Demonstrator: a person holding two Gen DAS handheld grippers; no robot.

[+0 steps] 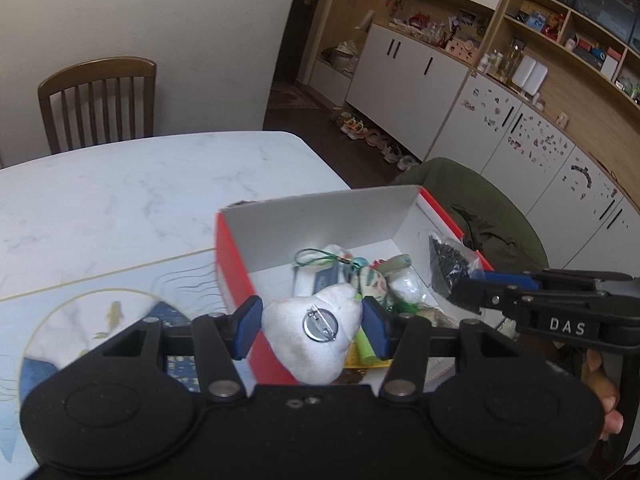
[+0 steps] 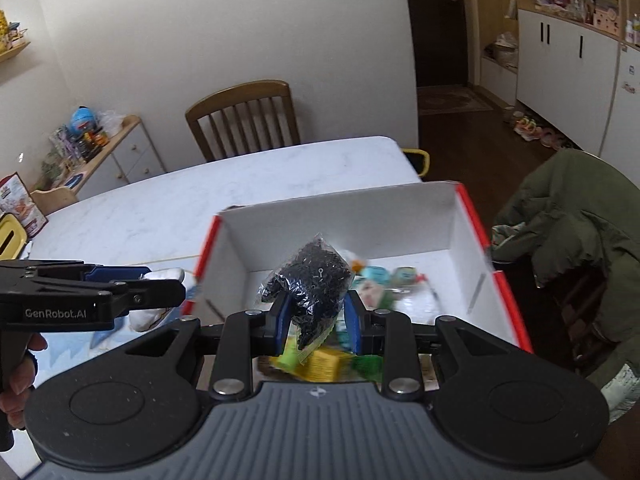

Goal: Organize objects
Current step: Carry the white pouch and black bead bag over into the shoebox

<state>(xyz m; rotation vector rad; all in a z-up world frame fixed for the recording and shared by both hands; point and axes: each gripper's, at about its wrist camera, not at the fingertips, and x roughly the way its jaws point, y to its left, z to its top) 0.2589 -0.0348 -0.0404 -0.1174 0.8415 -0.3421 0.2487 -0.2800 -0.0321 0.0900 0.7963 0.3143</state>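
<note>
On the marble table (image 1: 120, 184), box (image 2: 340, 216) contents blur behind both loaded tools.

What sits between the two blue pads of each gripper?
Left gripper: a white plush with a pin on its back, in its own view. Right gripper: a bag of black bits.

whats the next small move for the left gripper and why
Probably shift the left gripper right, farther over the red-and-white cardboard box. It clamps the white plush brooch with a metal pin back above the box's left wall, so releasing now might drop it outside.
</note>
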